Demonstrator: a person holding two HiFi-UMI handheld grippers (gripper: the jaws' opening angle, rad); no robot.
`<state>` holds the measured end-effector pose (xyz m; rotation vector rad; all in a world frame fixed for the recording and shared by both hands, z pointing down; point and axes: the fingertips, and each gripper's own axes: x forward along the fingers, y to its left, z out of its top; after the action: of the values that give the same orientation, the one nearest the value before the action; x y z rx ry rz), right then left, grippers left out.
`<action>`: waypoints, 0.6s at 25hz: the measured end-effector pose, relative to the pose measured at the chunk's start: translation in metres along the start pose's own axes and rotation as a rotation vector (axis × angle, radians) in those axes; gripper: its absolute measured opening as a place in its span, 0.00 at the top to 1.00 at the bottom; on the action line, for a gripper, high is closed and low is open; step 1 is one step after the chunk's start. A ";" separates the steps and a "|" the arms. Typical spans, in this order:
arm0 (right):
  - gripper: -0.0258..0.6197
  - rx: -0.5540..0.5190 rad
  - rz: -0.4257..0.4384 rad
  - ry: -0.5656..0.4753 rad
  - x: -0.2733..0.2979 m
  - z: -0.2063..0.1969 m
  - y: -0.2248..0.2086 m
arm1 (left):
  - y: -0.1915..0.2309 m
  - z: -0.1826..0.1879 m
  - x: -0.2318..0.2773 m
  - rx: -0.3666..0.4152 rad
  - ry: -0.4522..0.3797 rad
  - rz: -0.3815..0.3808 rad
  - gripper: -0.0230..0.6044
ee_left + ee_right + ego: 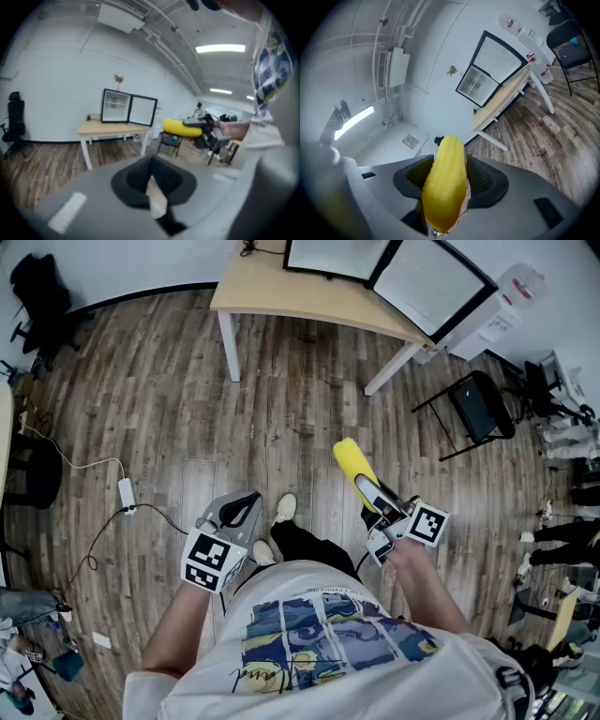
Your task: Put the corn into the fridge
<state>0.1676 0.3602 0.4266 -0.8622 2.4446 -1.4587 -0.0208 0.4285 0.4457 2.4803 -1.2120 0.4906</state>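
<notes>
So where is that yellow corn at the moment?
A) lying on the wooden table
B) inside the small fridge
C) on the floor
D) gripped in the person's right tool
D: the corn is clamped between the jaws of the right tool, not yet at the open fridge on the table.

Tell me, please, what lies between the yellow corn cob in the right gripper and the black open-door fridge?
Head view: only bare wood-plank floor and the pale wooden table's white leg lie between yellow corn cob and black fridge.
</notes>
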 end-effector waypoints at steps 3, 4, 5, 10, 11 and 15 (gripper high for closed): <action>0.62 0.006 -0.002 -0.035 0.011 0.031 -0.017 | 0.007 0.029 0.032 0.020 -0.016 -0.027 0.95; 0.62 0.008 0.000 -0.044 0.016 0.042 -0.022 | 0.007 0.038 0.043 0.027 -0.020 -0.041 0.95; 0.62 0.010 0.004 -0.054 0.021 0.054 -0.028 | 0.008 0.047 0.054 0.038 -0.019 -0.057 0.95; 0.62 0.065 0.015 -0.111 0.052 0.108 -0.060 | 0.033 0.086 0.110 0.110 0.036 -0.109 0.95; 0.62 0.070 0.017 -0.116 0.055 0.114 -0.065 | 0.037 0.093 0.117 0.117 0.036 -0.109 0.95; 0.62 0.068 0.044 -0.121 0.071 0.145 -0.085 | 0.051 0.123 0.152 0.135 0.007 -0.100 0.95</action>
<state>0.2036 0.1816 0.4356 -0.8512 2.2980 -1.4221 0.0454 0.2405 0.4117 2.6347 -1.0785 0.5711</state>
